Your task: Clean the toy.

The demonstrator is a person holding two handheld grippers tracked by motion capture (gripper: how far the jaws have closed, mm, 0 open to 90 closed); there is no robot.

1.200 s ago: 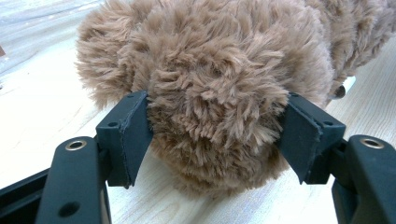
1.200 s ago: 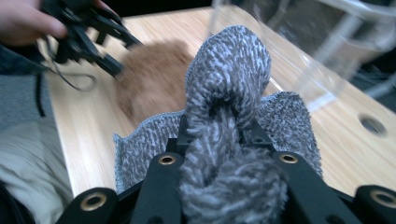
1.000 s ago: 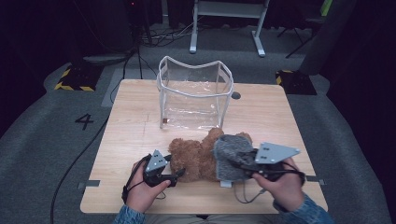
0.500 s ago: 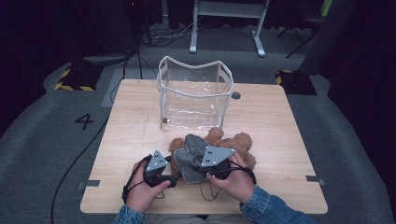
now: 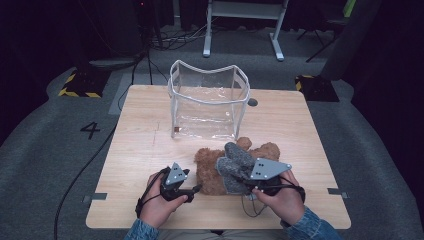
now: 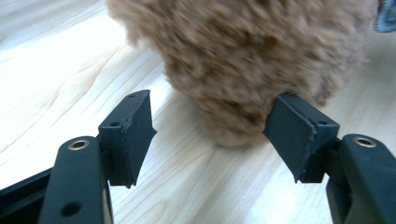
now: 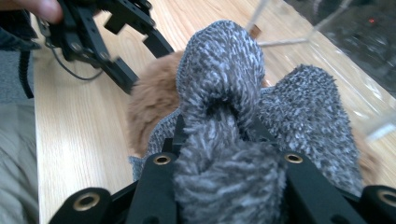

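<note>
My right gripper (image 7: 219,140) pinching grey knit fabric (image 5: 235,162) on brown teddy bear (image 6: 243,60). My left gripper (image 6: 210,130) spread wide, fur between jaws, unclamped.

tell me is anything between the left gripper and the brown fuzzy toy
Nothing visible. In the left gripper view the left gripper stands open, bare table under it, and the brown plush toy sits right at the tips of its fingers. The grey knitted piece lies on the toy's far side, in the right gripper.
</note>
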